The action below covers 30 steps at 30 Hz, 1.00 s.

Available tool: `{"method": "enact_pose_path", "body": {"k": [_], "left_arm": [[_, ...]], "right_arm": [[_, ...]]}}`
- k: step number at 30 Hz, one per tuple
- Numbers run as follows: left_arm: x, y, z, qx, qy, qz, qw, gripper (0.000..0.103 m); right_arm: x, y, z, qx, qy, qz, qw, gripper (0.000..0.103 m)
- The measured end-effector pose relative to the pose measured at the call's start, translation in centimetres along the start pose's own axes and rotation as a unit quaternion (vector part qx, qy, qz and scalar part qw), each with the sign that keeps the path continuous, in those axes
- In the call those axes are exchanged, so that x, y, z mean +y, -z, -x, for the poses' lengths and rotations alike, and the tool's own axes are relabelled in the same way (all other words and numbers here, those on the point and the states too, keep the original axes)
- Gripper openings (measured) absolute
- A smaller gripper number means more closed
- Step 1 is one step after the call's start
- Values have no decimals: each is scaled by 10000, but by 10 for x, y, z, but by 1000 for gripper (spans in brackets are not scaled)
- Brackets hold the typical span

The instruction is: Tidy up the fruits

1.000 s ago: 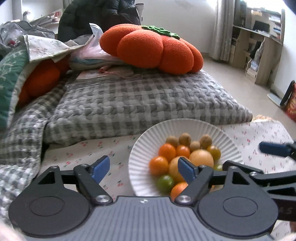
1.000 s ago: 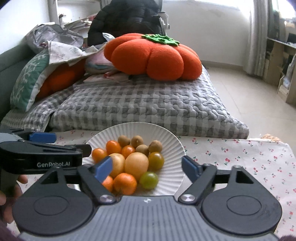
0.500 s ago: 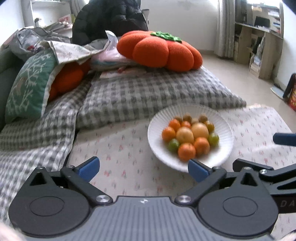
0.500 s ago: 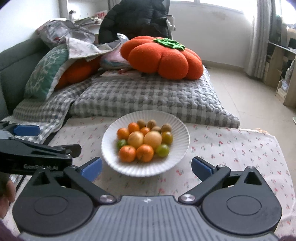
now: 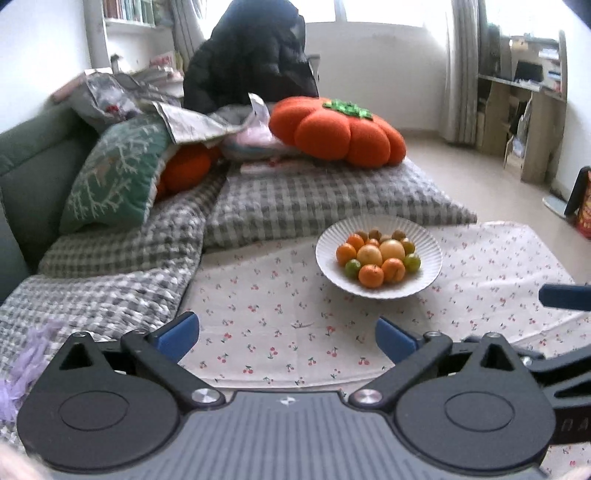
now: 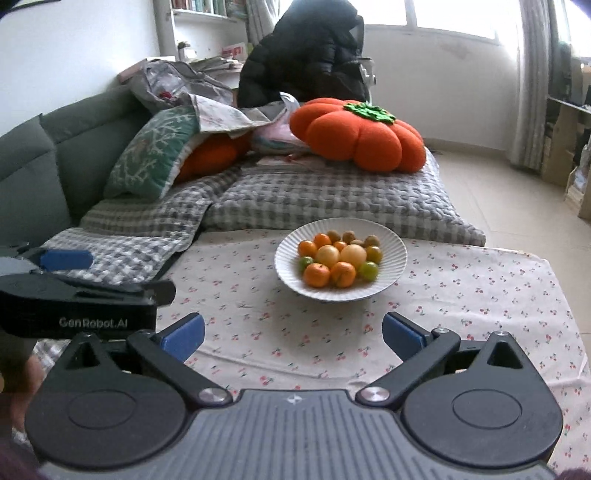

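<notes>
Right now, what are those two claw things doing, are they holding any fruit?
Left gripper: open, holding nothing.
Right gripper: open, holding nothing.
All the fruit sits on the white plate.

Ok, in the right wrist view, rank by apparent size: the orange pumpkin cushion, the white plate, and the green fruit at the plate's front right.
1. Orange pumpkin cushion, though it lies farther back.
2. White plate, somewhat smaller.
3. Green fruit, far the smallest.

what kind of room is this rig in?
Likely a home living room: green sofa piled with cushions including a persimmon-shaped pillow, bookshelves, and a fruit plate on a cherry-print tablecloth.
</notes>
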<state>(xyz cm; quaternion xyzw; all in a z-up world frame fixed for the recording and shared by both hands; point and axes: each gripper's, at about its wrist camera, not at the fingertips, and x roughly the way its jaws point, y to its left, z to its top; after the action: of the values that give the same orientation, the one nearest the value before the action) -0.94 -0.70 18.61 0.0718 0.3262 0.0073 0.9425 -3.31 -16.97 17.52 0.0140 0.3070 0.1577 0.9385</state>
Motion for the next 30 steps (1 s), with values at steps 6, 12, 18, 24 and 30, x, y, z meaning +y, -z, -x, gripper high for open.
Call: {"method": "enact_pose_path", "body": {"k": [6,12,18,24,30], "left_arm": [[-1,10,24,-265,-74,112,9996,95],[-1,17,34,-331,-112,277,9990,95],[-5,20,28,-146,-107,238,9996,95],[-6,20,29,-141,-98,236,9996,95],[-7,20,27,-95,-71,223,9997,95]], "right_arm": [[13,6,15,-170,110,143,9997,103],[15,12,22,-239,176,78,9995,103],[12,17,17,-100,237,-47,9997,103],[12,17,20,-129,264,-77,9995,103],[12,19,20,-115,305,-42,9995,103]]}}
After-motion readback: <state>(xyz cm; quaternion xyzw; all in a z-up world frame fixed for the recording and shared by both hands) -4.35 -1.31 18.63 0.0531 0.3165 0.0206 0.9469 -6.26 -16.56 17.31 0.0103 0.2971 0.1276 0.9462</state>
